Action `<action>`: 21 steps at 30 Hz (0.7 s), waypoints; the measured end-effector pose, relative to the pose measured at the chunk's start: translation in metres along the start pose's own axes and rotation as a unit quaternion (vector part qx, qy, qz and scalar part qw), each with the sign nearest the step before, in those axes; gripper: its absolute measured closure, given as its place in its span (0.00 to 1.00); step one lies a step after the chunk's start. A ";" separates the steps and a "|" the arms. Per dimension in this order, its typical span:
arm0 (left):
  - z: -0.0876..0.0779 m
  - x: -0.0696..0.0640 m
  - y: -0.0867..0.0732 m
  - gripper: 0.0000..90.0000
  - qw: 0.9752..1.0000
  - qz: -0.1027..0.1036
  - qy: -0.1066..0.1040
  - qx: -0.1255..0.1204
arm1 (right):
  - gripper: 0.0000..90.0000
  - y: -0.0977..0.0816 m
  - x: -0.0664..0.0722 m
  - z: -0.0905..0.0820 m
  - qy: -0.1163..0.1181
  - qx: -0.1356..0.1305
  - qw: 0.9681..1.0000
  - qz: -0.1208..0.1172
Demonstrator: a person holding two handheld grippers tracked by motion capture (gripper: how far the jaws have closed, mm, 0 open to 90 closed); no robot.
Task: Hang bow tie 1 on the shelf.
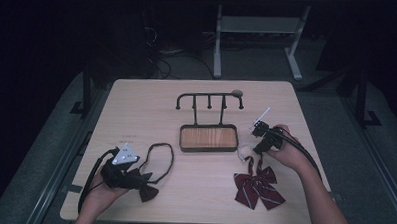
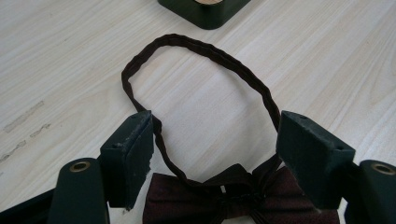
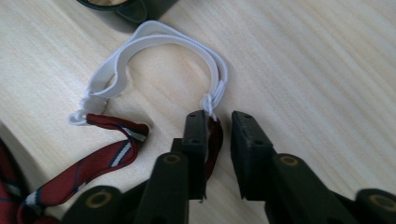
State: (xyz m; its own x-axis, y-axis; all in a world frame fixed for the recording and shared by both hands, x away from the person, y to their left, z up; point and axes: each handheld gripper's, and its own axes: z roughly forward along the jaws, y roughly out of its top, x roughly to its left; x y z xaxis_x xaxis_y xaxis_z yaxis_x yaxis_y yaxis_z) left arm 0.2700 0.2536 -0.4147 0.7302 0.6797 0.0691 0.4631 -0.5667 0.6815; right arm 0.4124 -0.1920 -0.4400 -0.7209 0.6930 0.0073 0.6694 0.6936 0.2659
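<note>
High view: on the pale table [image 1: 136, 105] the left gripper [image 1: 134, 177] sits at the near left over a dark bow tie [image 1: 146, 187], whose thin neck loop [image 1: 160, 158] runs away toward a black hook stand with a wooden tray base [image 1: 208, 138] at the middle. At the near right lies a red striped bow tie [image 1: 258, 189]; the right gripper [image 1: 258, 148] hangs just past it, at the far end of its straps, where a white elastic band [image 1: 243, 152] shows as a pale blob. Both ties look light, soft and floppy; I judge they will sag and swing when lifted, so the narrow strap or loop is the better place to pinch than the bulky bow

Left gripper view: the jaws stand wide apart and released, nothing pressed. The dark bow's knot [image 2: 238, 196] lies near, between the two pads, and the loop [image 2: 196, 46] passes beside both pads and arcs off toward the far side. The corded loop looks thin and limp

Right gripper view: the jaws are nearly together but a gap remains, and nothing lies in it. The red strap end [image 3: 215, 140], where it joins the white elastic [image 3: 159, 37], sits against the outer side of the left pad, not between the pads, so it is not grasped. The elastic is stretchy and slim; it could slip off a loose pinch
</note>
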 end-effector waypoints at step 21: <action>0.001 -0.001 -0.001 0.31 1.000 0.001 0.005 0.004 | 0.97 -0.010 0.002 -0.025 0.039 -0.036 0.999 -0.001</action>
State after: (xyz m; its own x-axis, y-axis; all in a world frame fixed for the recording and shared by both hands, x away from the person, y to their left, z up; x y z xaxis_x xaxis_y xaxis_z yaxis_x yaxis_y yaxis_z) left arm 0.2693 0.2538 -0.4163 0.7266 0.6827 0.0776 0.4650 -0.5717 0.6760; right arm 0.4000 -0.2022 -0.4190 -0.7359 0.6723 0.0802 0.6554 0.6776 0.3337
